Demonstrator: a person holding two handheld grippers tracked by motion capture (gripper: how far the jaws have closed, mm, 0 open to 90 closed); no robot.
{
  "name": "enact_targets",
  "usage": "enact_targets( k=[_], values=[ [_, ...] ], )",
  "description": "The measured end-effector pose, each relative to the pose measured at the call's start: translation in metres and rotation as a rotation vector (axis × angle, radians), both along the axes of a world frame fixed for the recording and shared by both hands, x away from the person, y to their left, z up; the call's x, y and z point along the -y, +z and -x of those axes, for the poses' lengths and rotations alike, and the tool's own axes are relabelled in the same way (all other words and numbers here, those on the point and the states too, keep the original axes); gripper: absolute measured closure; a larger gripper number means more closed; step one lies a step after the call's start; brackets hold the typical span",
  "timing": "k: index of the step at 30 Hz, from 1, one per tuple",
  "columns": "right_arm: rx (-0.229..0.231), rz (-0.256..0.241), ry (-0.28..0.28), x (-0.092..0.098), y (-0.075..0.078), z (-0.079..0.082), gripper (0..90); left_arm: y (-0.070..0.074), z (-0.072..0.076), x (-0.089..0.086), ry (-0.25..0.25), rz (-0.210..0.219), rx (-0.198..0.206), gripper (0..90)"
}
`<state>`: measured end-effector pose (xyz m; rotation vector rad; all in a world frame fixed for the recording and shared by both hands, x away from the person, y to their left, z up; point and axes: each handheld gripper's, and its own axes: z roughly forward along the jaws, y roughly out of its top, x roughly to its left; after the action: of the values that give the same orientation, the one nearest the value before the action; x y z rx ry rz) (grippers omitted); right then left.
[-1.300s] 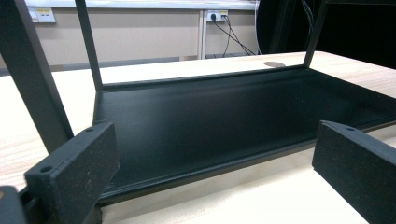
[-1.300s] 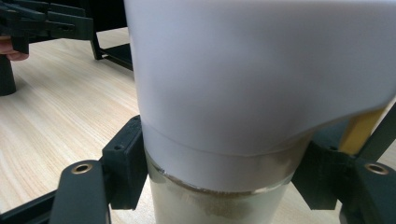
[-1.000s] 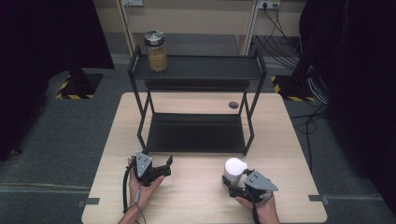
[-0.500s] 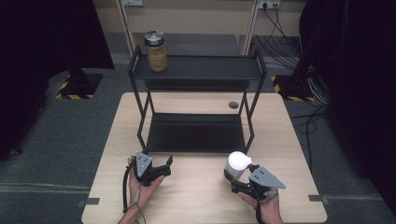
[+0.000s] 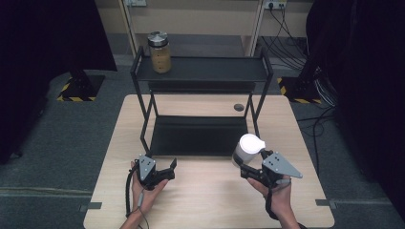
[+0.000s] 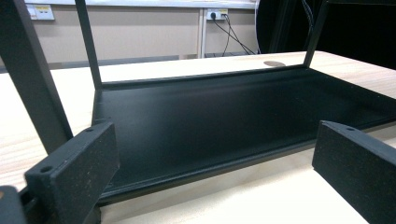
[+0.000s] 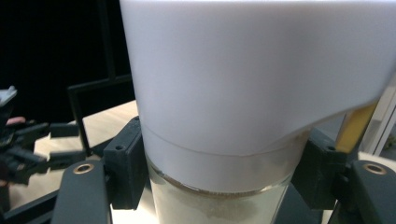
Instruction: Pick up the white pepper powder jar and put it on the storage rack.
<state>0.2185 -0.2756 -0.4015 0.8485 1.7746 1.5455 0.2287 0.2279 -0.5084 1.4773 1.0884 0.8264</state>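
Near shelf front: R gripper (image 5: 246,168) clamps white-lidded jar (image 5: 247,150); L gripper (image 5: 168,171) wide open, empty.

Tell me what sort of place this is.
Probably a lab or recording room rather than a kitchen: a bare wooden table with a black two-tier shelf rack, dark curtains at both sides, wall sockets with trailing cables, and hazard-striped stand bases on grey carpet.

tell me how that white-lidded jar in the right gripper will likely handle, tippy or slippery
The white-lidded jar looks like clear glass below the lid, so it is probably smooth, rigid and breakable. The right gripper clamps it just under the broad lid, which may help stop slipping. Tall and narrow, part filled with pale powder, it could tip if nudged.
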Motion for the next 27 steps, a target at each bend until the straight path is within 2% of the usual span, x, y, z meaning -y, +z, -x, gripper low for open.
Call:
enact_targets(
  k=[15,27],
  values=[
    [0.066,-0.04,-0.045,-0.003,0.057,-0.025,31.2,0.0,-0.001,-0.001,0.004,0.015,-0.009,0.0],
    [0.056,-0.045,-0.046,-0.01,0.091,-0.049,31.2,0.0,-0.001,-0.001,0.003,0.013,-0.007,0.0]
  ],
)
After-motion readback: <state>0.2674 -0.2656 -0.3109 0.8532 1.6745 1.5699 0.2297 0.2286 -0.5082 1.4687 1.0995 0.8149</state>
